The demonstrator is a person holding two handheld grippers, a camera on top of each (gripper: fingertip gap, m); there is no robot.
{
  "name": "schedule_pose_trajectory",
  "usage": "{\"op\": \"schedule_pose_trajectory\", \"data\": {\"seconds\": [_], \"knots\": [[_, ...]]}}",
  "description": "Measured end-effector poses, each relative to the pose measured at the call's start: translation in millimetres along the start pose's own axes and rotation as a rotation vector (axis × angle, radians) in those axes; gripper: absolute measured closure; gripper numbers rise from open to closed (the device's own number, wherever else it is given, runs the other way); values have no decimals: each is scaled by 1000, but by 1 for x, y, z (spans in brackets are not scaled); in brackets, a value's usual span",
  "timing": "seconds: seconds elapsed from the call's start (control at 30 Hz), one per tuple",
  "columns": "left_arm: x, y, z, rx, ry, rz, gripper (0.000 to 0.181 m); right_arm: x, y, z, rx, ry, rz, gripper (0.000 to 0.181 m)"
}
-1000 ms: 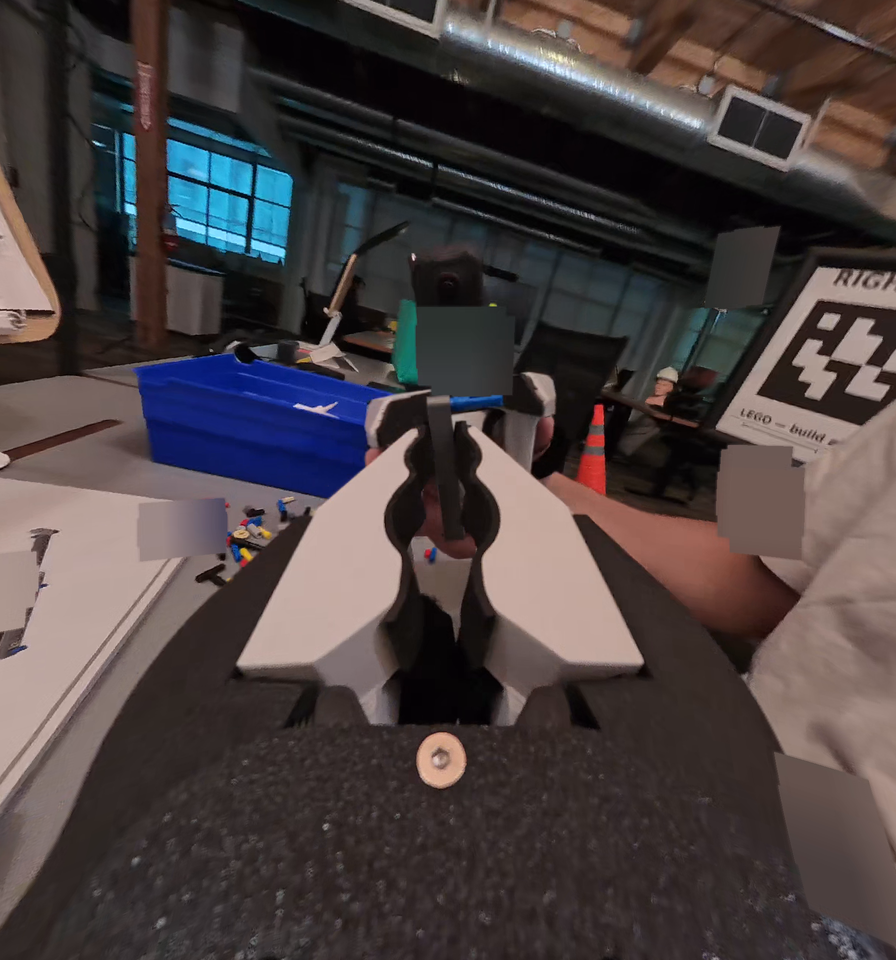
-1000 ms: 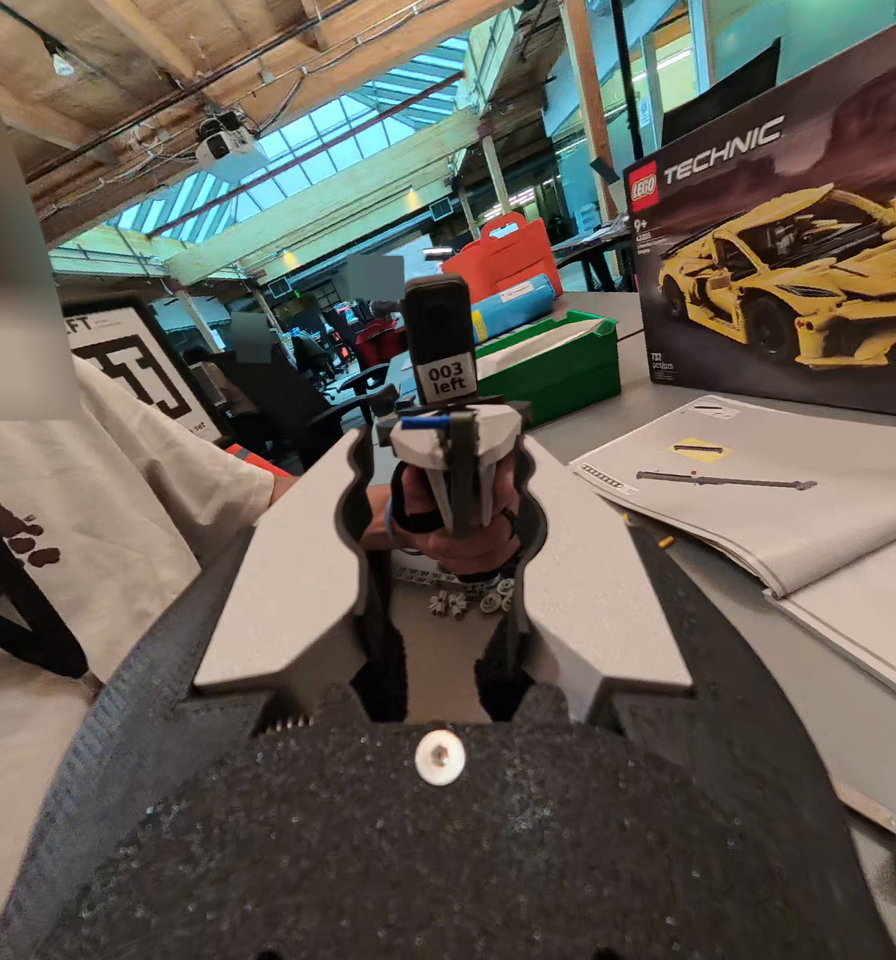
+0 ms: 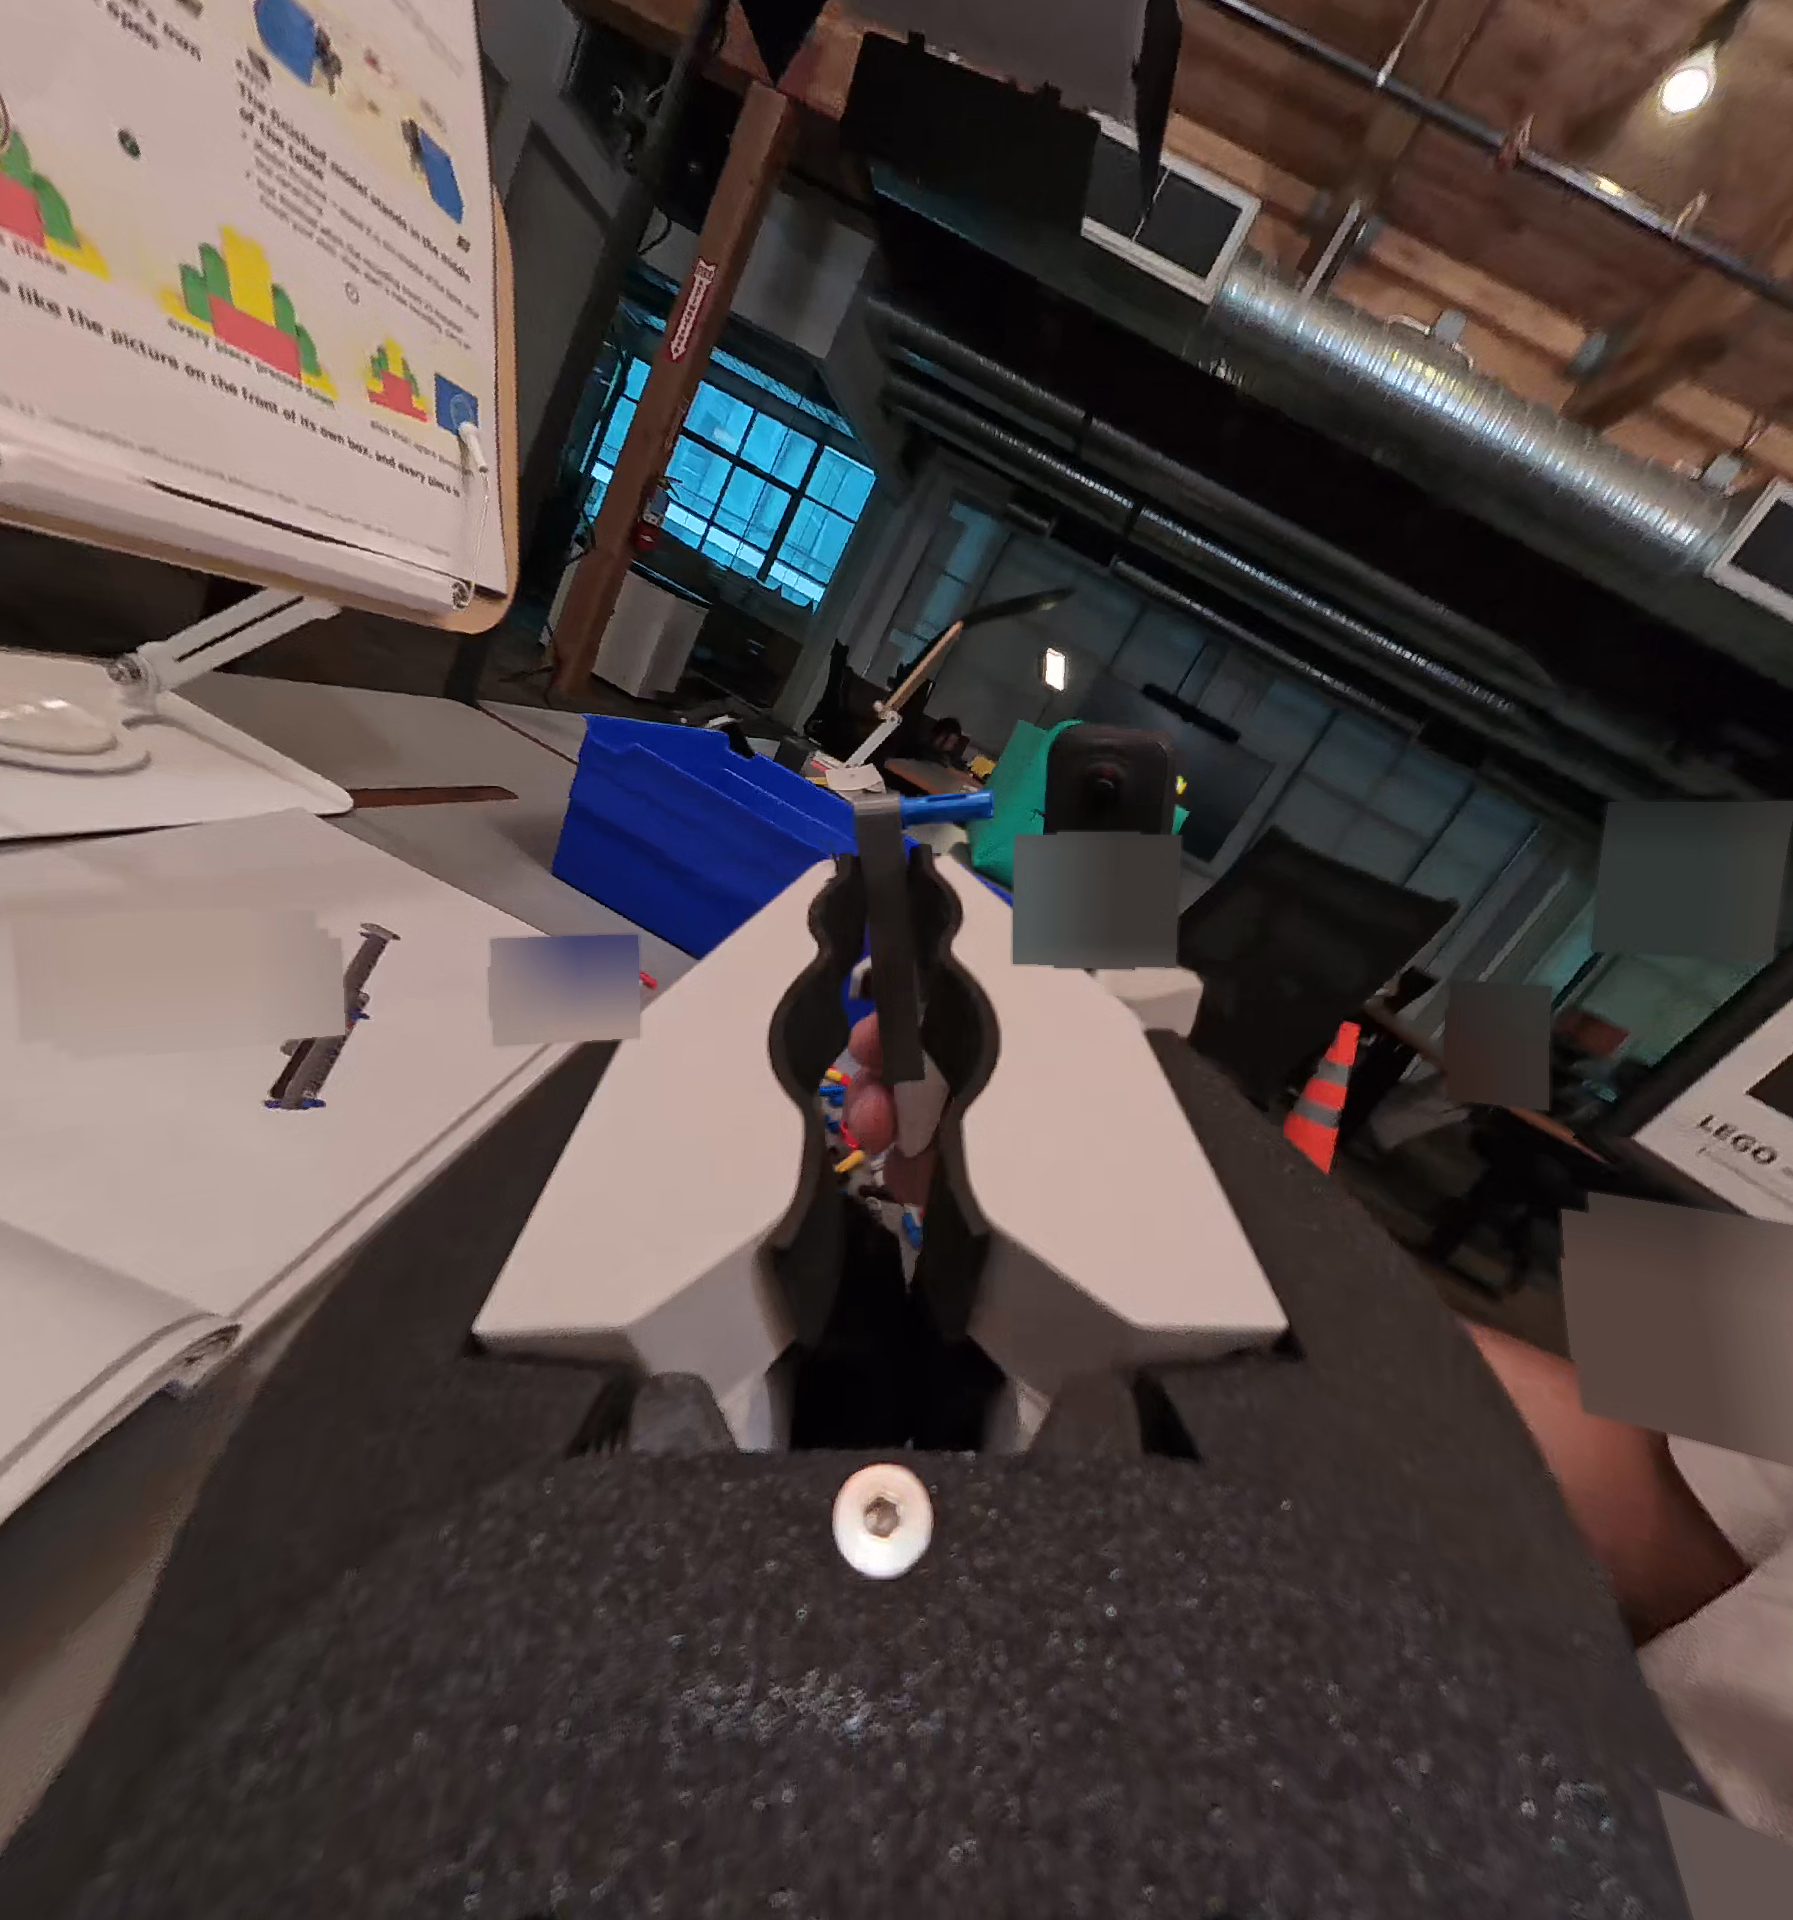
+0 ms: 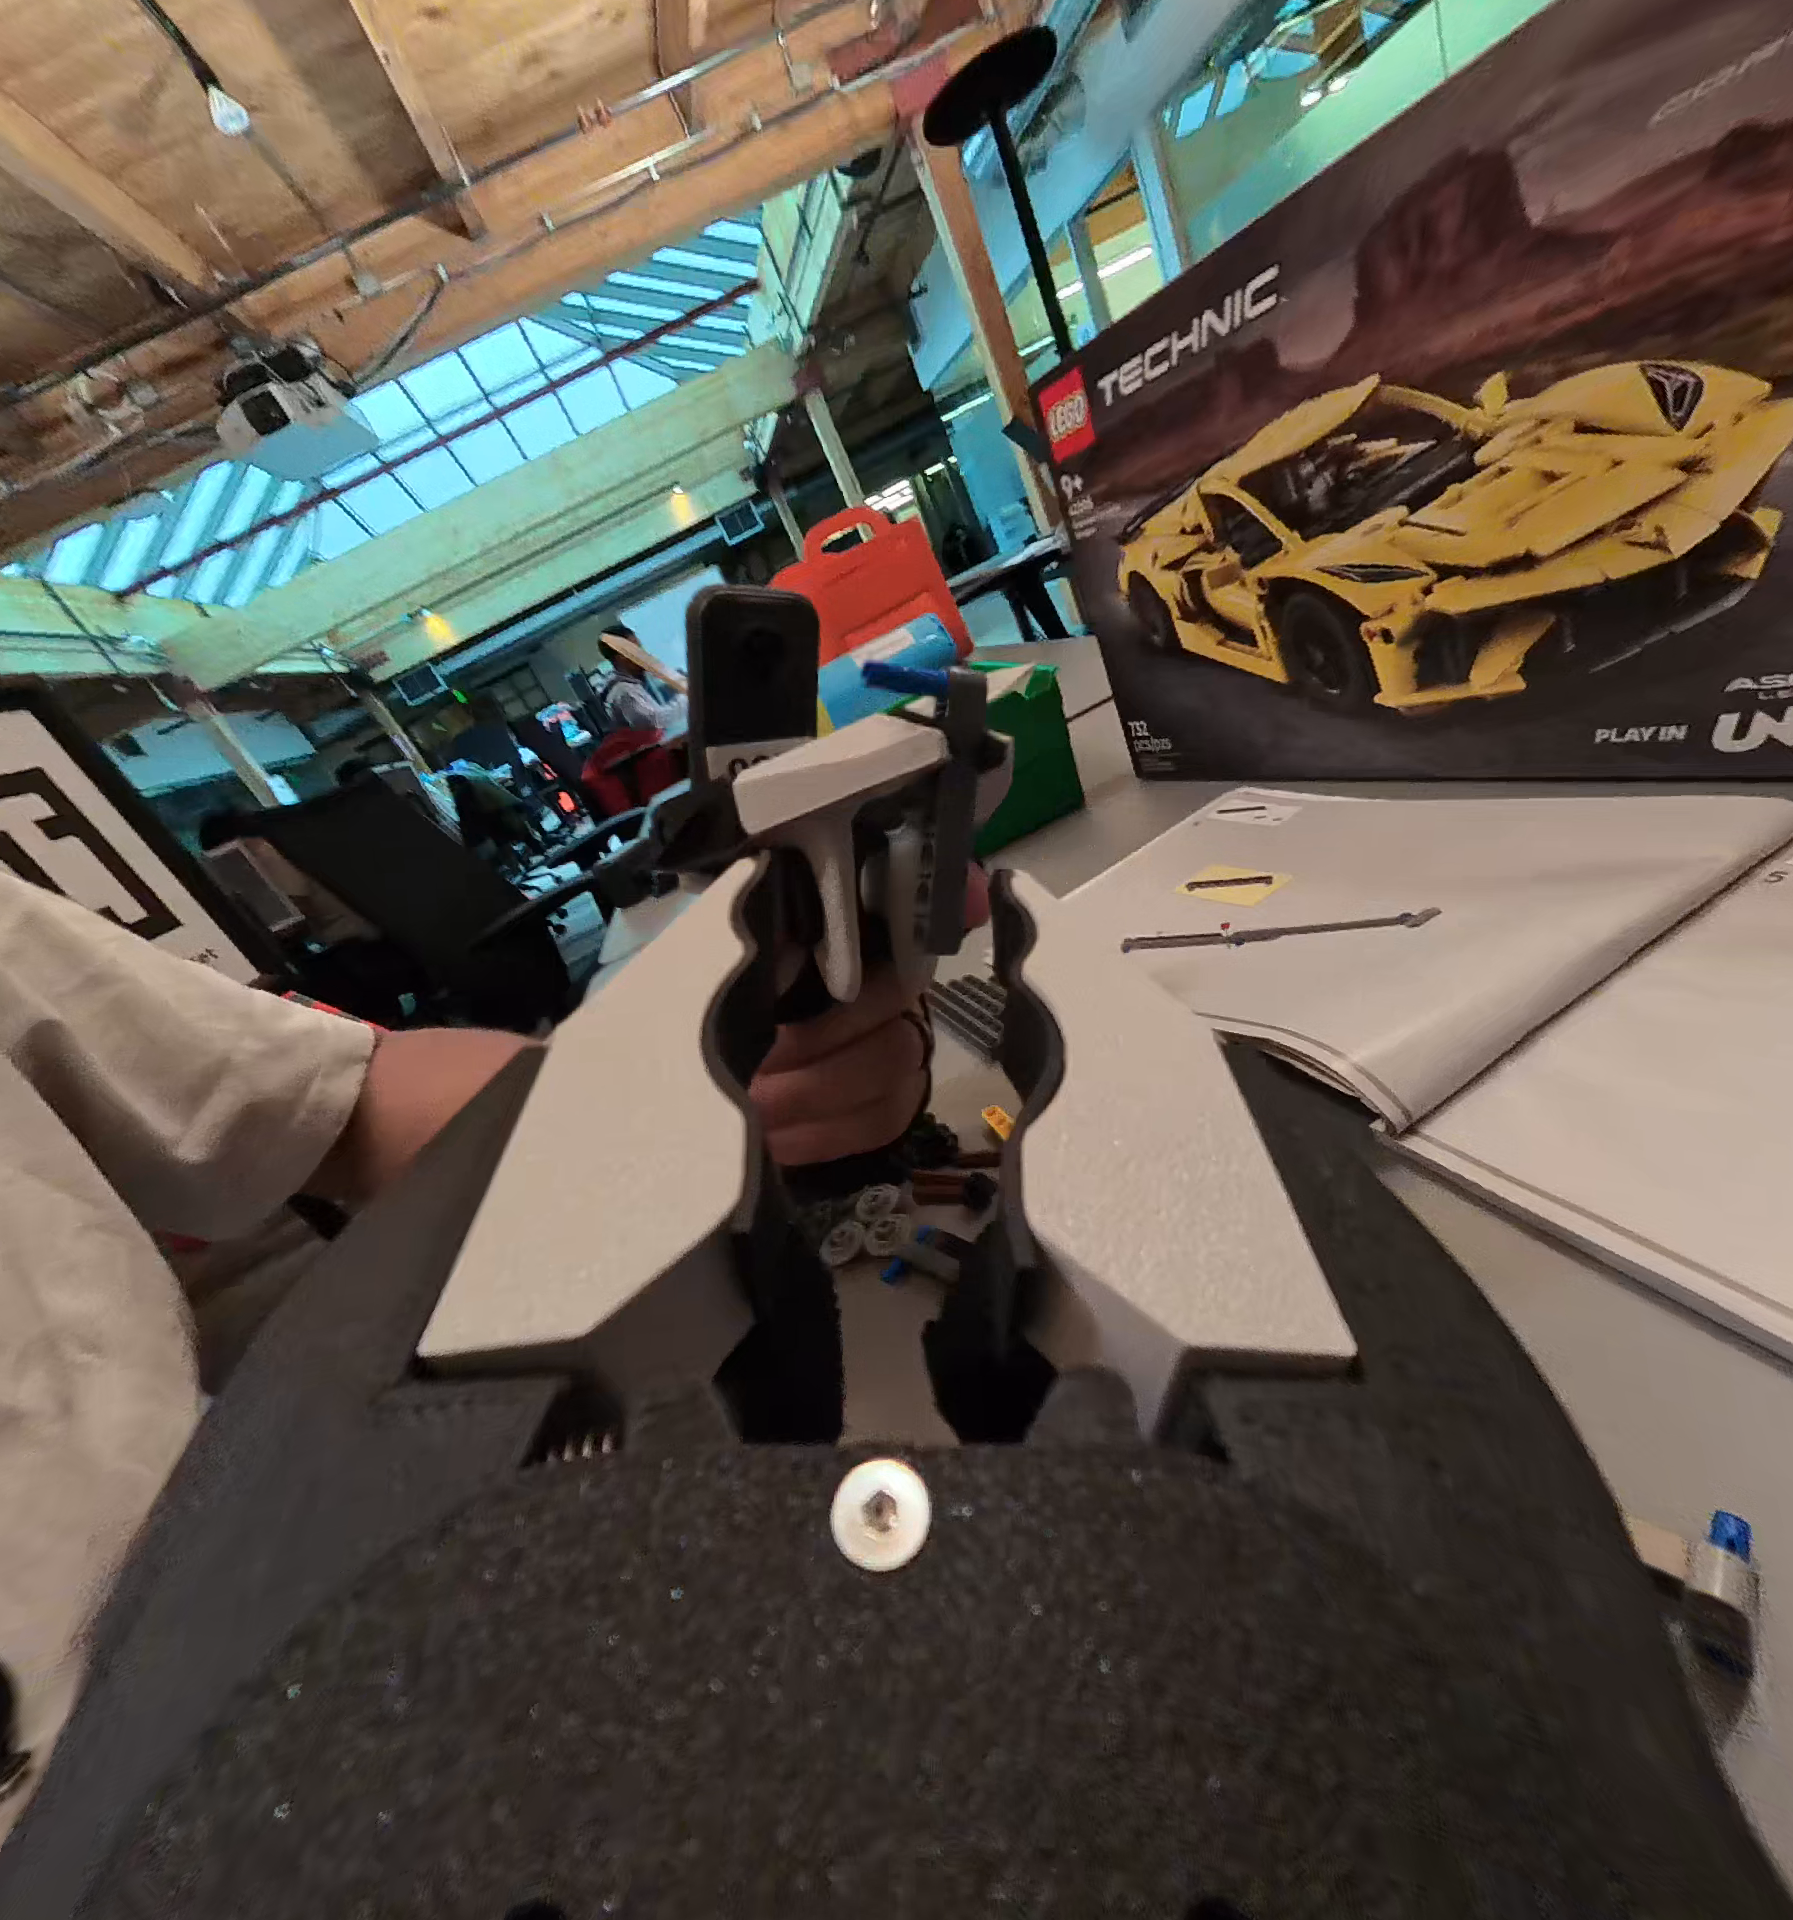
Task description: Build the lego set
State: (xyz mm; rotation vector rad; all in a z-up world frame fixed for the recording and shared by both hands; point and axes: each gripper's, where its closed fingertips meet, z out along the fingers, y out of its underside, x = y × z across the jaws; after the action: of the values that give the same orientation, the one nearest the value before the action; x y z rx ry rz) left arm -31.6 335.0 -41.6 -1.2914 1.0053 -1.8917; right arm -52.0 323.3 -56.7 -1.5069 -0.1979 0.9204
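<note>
The left gripper [image 3: 887, 883] is clamped on a dark grey Lego beam [image 3: 894, 956], pinched between its black wavy pads. The beam's long axis runs along the fingers and pokes out past their tips, standing nearly upright and leaning slightly. A blue pin [image 3: 944, 805] sticks out sideways from the beam's top end, pointing toward the right gripper's black camera [image 3: 1110, 774], which sits just beside it. The blue bin [image 3: 684, 821] lies behind the beam, on the side away from the pin, and the open instruction booklet [image 3: 196, 1091] lies further out on that same side.

In the right wrist view, the left gripper [image 4: 897, 831] shows from the front, held up by a hand [image 4: 835, 1081] wrapped round its grip, forearm reaching in from the person's sleeve. The beam [image 4: 956, 810] rises from its fingers, with the pin [image 4: 902, 677] pointing back toward that gripper's own camera. The right gripper [image 4: 871, 935] is spread wide apart and holds nothing; the beam sits beyond its fingertips, apart from them. Loose Lego pieces [image 4: 892, 1226] lie on the table below the beam. The Lego box [image 4: 1474, 499] stands behind the booklet.
</note>
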Motion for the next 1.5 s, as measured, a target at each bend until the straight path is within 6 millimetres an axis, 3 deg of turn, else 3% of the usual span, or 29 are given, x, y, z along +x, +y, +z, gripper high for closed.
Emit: {"op": "schedule_pose_trajectory", "data": {"seconds": [0.1,0.2,0.37,0.6,0.73,0.8,0.9,1.03,1.13,1.33,1.5], "knots": [[1,2,2,3,16,-23,175,8,16,10,-83,60,-62,150],[6,2,3,1,43,-23,175,5,14,11,-78,35,-56,171],[16,4,0,-59,134,-38,175,1,-7,-11,-4,-6,-28,173],[25,12,0,-93,255,-173,176,-7,-8,-20,24,-39,54,173],[23,21,-3,-181,263,-135,175,-3,-3,-23,-32,-12,33,174],[20,28,-8,-275,258,-70,161,0,-5,-28,-42,6,6,175],[16,31,-21,-392,235,48,136,7,8,-30,-123,42,-10,175],[1,32,-34,-509,131,216,144,15,56,-26,-411,100,-165,174],[2,56,-40,-681,115,321,150,8,82,-19,-542,67,-235,174],[8,102,-54,-936,129,400,164,-3,90,-19,-575,3,-246,174],[3,108,-51,-937,113,402,173,3,88,-20,-564,42,-260,173]]}}
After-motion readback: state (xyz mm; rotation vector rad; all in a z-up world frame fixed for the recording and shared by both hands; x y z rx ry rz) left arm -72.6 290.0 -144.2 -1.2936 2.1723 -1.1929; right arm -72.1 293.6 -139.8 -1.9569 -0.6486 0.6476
